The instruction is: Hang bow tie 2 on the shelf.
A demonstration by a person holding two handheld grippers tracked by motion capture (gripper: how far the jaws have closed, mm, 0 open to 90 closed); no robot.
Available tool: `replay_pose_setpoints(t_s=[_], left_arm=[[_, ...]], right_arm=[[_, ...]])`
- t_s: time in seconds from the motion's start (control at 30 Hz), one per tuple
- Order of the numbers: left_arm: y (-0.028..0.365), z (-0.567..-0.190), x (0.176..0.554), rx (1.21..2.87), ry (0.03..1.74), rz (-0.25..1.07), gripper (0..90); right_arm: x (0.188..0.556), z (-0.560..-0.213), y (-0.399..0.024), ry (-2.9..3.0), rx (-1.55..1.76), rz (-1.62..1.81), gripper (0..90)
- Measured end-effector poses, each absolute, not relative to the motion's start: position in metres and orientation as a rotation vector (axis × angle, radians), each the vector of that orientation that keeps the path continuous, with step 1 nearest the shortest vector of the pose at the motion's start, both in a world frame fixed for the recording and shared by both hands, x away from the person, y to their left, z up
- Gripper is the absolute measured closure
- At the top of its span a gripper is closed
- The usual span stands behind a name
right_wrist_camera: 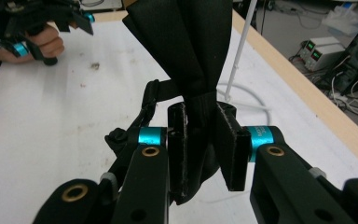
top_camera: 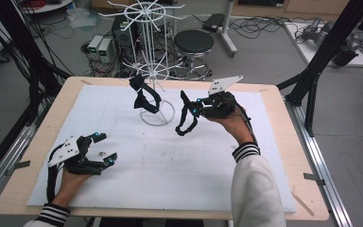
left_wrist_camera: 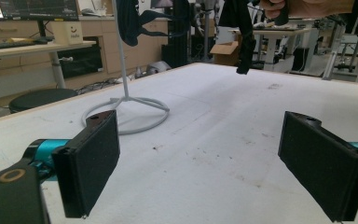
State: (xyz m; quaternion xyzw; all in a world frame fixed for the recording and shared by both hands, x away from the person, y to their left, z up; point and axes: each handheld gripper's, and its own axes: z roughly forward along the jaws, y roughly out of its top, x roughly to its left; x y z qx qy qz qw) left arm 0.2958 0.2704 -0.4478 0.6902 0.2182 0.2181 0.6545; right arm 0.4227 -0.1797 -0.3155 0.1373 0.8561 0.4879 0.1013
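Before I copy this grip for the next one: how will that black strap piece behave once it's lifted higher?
Probably floppy: the black strap piece droops in a loop below the right gripper, whose jaws are pinched on bunched fabric. Likely light, since it hangs from that one pinch. It may swing and snag near the white wire rack.

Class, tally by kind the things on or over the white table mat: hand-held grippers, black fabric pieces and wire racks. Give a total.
Hand-held grippers: 2 (left gripper, right gripper)
Black fabric strap pieces: 2 (hanging on rack, held strap piece)
White wire display rack: 1
Total: 5
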Motion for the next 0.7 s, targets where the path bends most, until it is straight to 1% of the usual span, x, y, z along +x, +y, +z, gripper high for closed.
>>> replay_pose_setpoints(t_s=[0.5,0.7], left_arm=[[0.271,-0.448,0.296,1.563,0.497,0.494,13.0],[0.27,-0.448,0.296,1.569,0.495,0.494,13.1]], right_arm=[[0.421,-0.303,-0.162,2.443,0.485,1.531,75.7],[0.42,-0.299,-0.155,2.411,0.466,1.553,75.7]])
